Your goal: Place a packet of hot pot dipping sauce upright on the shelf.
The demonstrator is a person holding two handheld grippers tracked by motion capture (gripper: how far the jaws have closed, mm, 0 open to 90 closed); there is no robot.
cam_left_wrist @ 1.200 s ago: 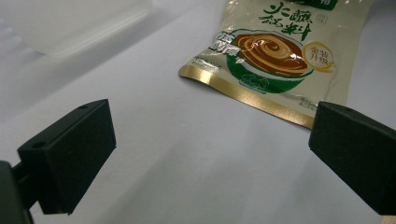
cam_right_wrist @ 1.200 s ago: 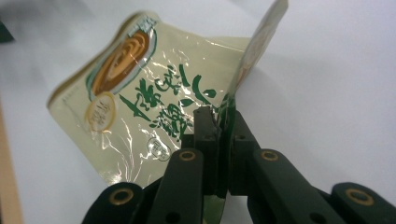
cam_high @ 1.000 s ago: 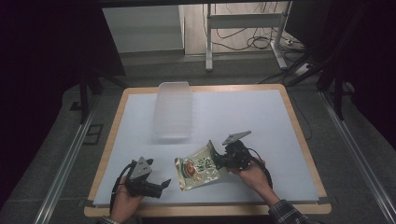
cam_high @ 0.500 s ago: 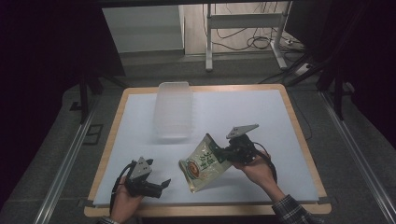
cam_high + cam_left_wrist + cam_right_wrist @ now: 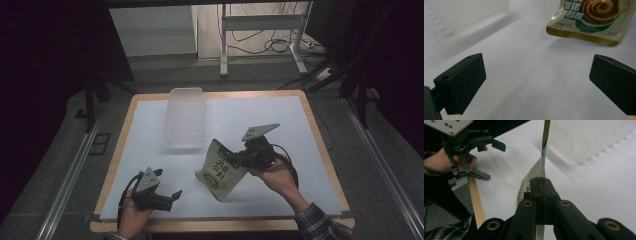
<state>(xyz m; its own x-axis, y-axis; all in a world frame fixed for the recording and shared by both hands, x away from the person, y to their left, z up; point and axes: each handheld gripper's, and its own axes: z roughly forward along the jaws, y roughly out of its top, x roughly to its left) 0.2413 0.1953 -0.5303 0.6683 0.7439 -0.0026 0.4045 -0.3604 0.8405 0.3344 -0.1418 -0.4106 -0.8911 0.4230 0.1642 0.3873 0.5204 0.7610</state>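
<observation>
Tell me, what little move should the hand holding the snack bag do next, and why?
Probably carry the snack pouch toward the clear plastic container. The right gripper is shut on the pouch's edge and has it lifted off the white table, the container sits just beyond it, and the left gripper waits open near the front edge.

Table [image 5: 310,125]: pouch [image 5: 221,170] clamped by the right gripper [image 5: 235,159], hanging tilted, ahead and right of the left gripper [image 5: 172,197]. Tub [image 5: 186,117] on the table beyond both grippers, behind and left of the pouch. Left gripper at the near edge.
</observation>
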